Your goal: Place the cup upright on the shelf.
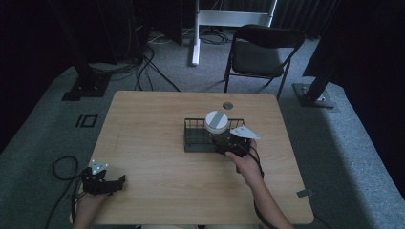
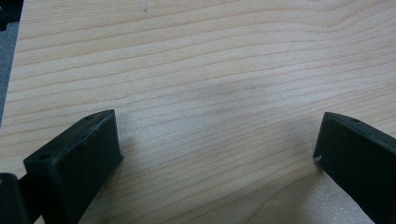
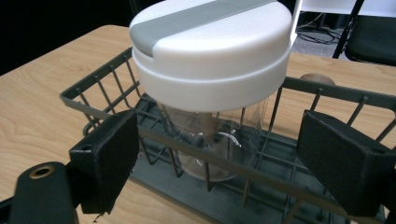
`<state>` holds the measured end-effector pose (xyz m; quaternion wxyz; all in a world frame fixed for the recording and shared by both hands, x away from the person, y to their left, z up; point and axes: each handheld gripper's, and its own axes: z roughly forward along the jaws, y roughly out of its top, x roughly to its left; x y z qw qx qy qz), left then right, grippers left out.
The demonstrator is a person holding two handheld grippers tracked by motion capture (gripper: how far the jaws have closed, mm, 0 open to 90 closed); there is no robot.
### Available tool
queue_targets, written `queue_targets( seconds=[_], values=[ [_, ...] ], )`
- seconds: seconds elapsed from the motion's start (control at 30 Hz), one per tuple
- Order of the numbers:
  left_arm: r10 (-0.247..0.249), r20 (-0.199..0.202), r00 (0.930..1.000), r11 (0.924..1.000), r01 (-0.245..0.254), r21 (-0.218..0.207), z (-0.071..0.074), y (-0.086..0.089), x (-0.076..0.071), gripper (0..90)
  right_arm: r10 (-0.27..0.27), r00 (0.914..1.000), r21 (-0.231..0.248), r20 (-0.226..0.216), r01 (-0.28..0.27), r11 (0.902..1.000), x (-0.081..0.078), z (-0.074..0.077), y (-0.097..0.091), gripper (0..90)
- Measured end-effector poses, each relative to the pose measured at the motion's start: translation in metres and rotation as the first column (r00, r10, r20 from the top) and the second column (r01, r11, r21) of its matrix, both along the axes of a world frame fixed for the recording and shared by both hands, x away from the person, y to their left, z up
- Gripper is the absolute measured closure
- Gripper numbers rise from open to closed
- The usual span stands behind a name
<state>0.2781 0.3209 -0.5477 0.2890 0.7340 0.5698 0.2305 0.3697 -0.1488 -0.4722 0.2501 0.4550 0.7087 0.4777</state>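
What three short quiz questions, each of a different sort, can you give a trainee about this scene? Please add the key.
1. True or false: the clear jar stands inside the wire basket.
2. The jar's lid is: A) black, B) white with a grey stripe, C) red.
3. Fill in: the left gripper rests open over bare ____.

Key: 1 true; 2 B; 3 table. Note: the right gripper is open, its jaws on either side of the jar, at the basket's near wall.

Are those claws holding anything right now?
No. Both hand-held grippers are open: the right hand-held gripper faces the jar without touching; the left hand-held gripper has nothing between its jaws.
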Motion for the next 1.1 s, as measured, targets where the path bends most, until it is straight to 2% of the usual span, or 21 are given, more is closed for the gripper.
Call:
queue_targets(
  seconds=[0.2,0.53,1.1],
  values=[
    [0.000,0.000,1.0000,1.0000,0.000,0.000,0.000,0.000,0.000,0.6,0.012,0.9999,0.000,0.004,-0.012,0.9999,-0.009,-0.001,-0.008,13.1],
    [0.000,0.000,1.0000,1.0000,0.000,0.000,0.000,0.000,0.000,0.6,0.002,0.9998,0.001,0.019,-0.002,1.0000,-0.022,-0.001,-0.024,13.3],
    [0.000,0.000,1.0000,1.0000,0.000,0.000,0.000,0.000,0.000,0.6,-0.016,0.9999,0.007,0.005,0.016,0.9998,-0.039,-0.011,-0.047,13.4]
  ],
)
